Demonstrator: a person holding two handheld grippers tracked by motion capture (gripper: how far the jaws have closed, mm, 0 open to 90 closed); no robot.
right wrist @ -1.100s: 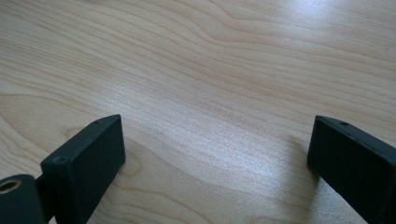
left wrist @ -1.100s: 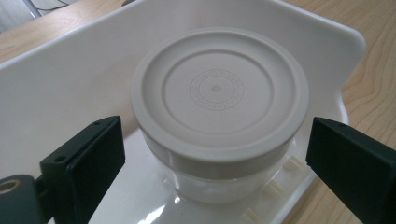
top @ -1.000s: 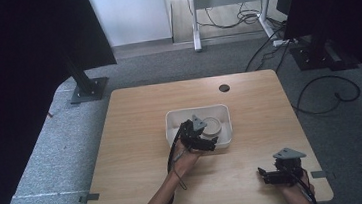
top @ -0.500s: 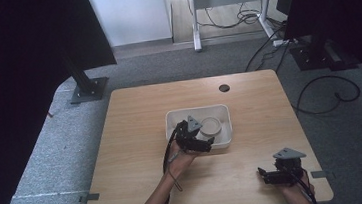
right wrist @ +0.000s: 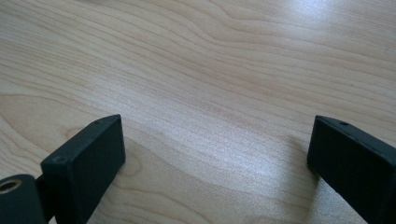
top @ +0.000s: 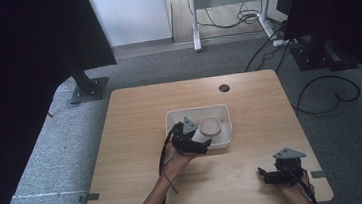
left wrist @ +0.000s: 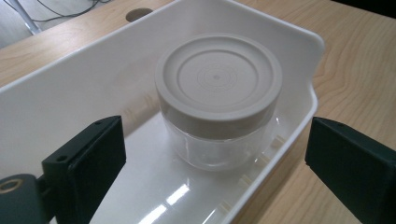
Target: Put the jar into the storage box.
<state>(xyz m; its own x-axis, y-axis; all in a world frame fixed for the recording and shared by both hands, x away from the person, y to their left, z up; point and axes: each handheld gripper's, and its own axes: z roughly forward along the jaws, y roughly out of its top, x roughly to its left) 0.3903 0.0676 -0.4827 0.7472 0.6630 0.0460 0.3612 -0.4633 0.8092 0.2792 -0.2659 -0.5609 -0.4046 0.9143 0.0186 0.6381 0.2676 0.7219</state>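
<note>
1. One jar [left wrist: 218, 100], beige lid, upright in one white tray [left wrist: 70, 88] mid-table [top: 134, 111];
2. My left gripper [top: 204, 145] at tray's near edge, jaws wide, empty;
3. My right gripper [top: 262, 173] near front-right corner, jaws wide, empty.

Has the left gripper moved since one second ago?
Cannot tell: the left gripper sits at the white tray's near edge as before; any shift is too small.
</note>
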